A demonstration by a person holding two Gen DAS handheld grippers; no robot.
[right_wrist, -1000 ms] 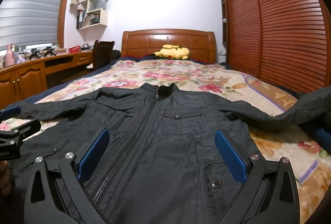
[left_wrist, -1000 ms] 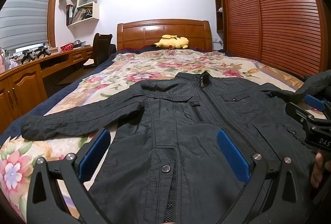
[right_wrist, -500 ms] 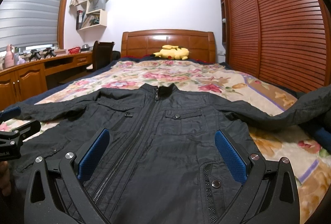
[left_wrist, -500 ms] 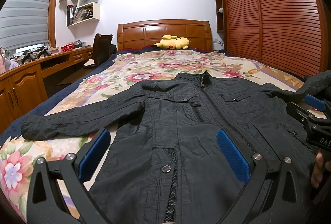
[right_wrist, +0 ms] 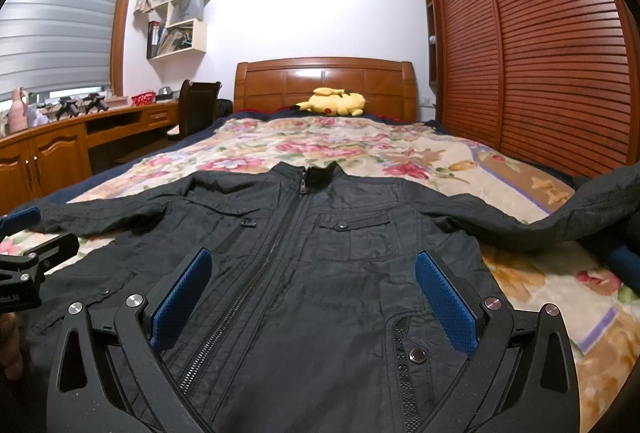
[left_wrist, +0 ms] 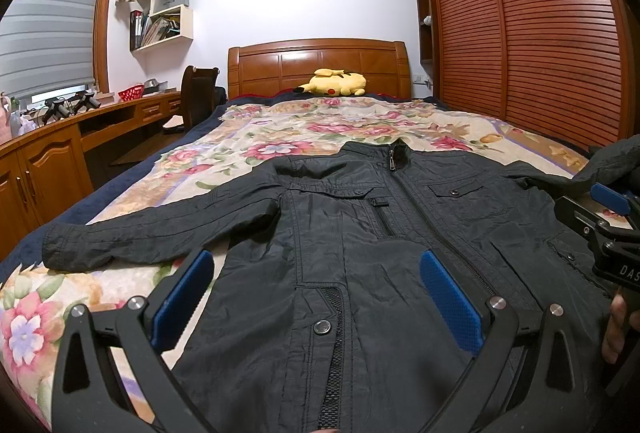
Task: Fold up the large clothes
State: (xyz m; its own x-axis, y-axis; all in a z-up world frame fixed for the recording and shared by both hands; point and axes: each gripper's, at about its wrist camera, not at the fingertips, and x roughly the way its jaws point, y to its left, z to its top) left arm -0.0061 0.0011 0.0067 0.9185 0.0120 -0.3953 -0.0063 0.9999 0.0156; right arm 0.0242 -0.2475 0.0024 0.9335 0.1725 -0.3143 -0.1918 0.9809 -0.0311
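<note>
Crinkled black jacket [left_wrist: 360, 233], floral bedspread [left_wrist: 320, 129]

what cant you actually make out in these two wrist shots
- Bottom hem of the black zip-up jacket: both views, hidden behind the open left gripper and open right gripper.
- Its right sleeve cuff: cut off by the frame edge.
- Book titles on the white wall shelf: too small.

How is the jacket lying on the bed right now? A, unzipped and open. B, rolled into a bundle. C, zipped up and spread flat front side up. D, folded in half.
C: the jacket lies flat on the bed, zipper closed to the collar, sleeves spread out.
</note>
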